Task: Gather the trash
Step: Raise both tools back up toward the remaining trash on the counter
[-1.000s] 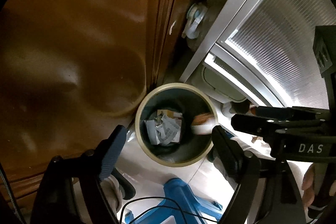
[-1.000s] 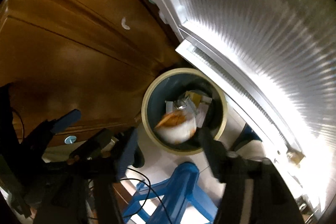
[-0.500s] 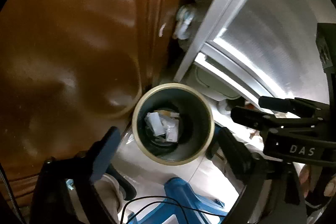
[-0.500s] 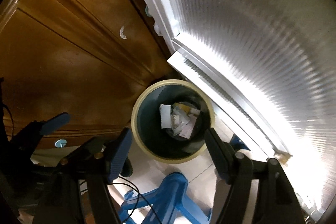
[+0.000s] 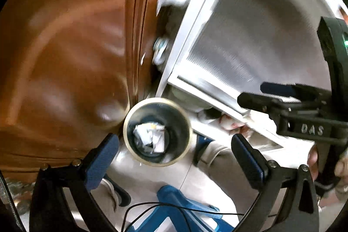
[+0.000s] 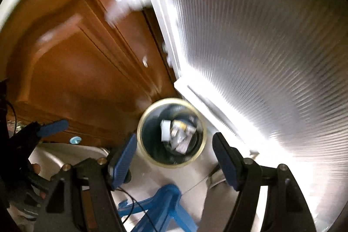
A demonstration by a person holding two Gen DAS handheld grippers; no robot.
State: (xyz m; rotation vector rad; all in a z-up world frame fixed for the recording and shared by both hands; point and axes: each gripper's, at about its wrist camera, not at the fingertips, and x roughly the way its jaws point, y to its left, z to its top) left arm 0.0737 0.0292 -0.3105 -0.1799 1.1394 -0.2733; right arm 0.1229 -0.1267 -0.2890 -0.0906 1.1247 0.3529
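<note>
Crumpled white paper scraps (image 5: 150, 136) are lying inside the round wastebasket (image 5: 157, 163), likely light and soft, best pinched by any edge; left gripper (image 5: 174, 158) and right gripper (image 6: 174, 156) are hovering above it, both spread, empty

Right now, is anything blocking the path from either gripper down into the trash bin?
Nothing visible does. The trash bin has no lid, crumpled paper lies inside, and the open left gripper and right gripper frame its mouth.

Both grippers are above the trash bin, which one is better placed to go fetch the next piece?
Either: left gripper and right gripper both hang open and empty above the trash bin; no loose trash shows.
</note>
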